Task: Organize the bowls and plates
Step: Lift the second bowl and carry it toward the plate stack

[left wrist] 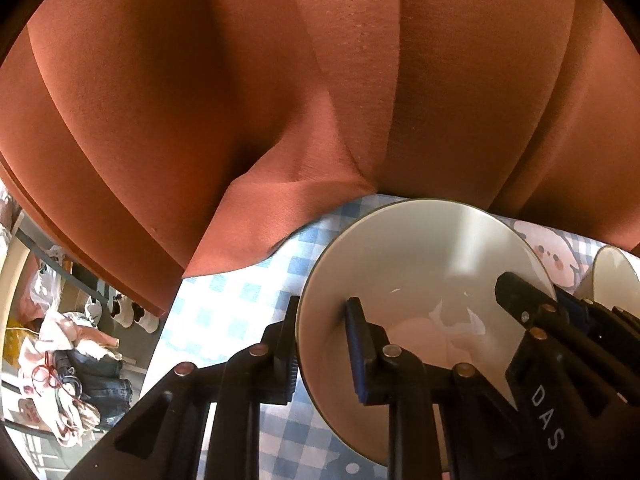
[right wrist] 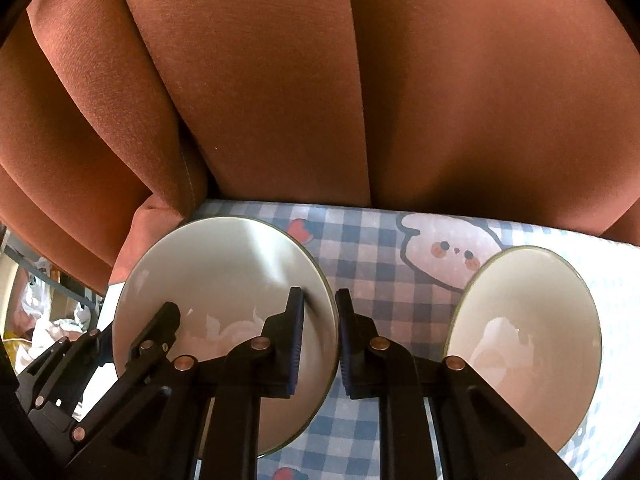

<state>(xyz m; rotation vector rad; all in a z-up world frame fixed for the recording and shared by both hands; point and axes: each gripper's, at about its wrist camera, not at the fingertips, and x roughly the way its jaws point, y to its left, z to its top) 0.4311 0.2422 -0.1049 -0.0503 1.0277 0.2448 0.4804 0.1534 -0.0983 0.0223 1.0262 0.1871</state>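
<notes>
Left wrist view: left tongs (left wrist: 320,350) straddle the near-left rim of a round white ceramic bowl with a thin dark rim (left wrist: 420,276), one finger outside the wall, one inside; the jaws are clamped on the rim. The bowl sits on the worktop covered with a blue-and-white checked cloth printed with cartoon bunnies (left wrist: 232,304), near its far edge, just in front of hanging rust-orange curtain folds (left wrist: 240,80). The right tongs (left wrist: 556,304) enter from the right and reach the same bowl's right rim.

Right wrist view: the right tongs (right wrist: 320,344) bracket the right rim of this bowl (right wrist: 224,272), fingers narrowly apart on either side of the wall (contact with the wall cannot be confirmed). A second white ceramic bowl (right wrist: 528,320) stands toward the worktop's right edge, apart from the first, partly covering a printed bunny face (right wrist: 448,248). Left tongs (right wrist: 170,320) show at the first bowl's left rim.
</notes>
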